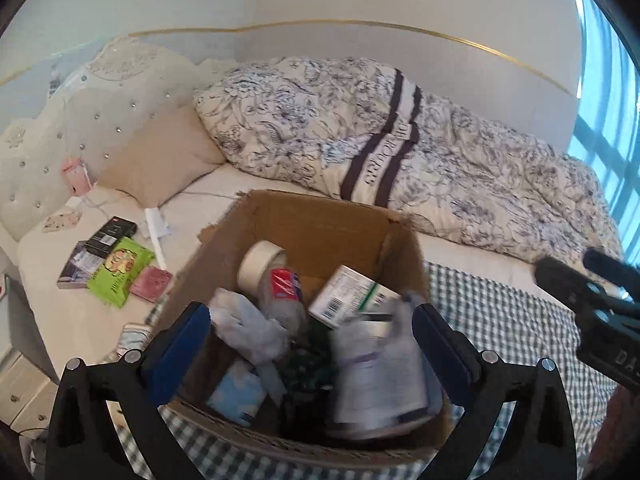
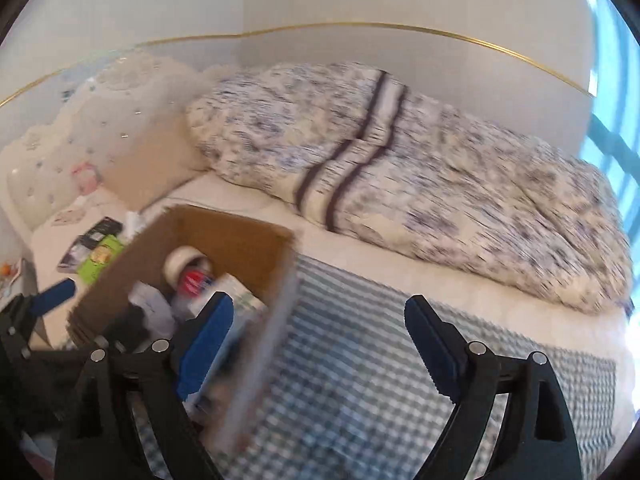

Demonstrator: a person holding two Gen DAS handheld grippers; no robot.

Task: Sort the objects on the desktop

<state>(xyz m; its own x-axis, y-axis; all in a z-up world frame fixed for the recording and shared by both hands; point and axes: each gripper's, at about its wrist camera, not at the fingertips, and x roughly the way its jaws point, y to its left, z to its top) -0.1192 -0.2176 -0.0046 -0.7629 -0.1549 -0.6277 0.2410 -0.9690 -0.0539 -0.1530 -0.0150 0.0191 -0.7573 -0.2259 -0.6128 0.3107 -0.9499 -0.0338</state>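
From the left wrist, the left gripper (image 1: 310, 344) is hanging spread and empty directly over the open brown cardboard box (image 1: 320, 220), its jumbled contents just below the fingertips. From the right wrist, the right gripper (image 2: 318, 344) is gaping empty; the box is sitting left, so the left claw seems nearer.

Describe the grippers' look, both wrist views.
Both alike: left gripper and right gripper have black angular plastic frames, silver round pivot pins and blue pads on the fingers. The right one's body shows white lettering in the left view. No cables or sleeves are visible.
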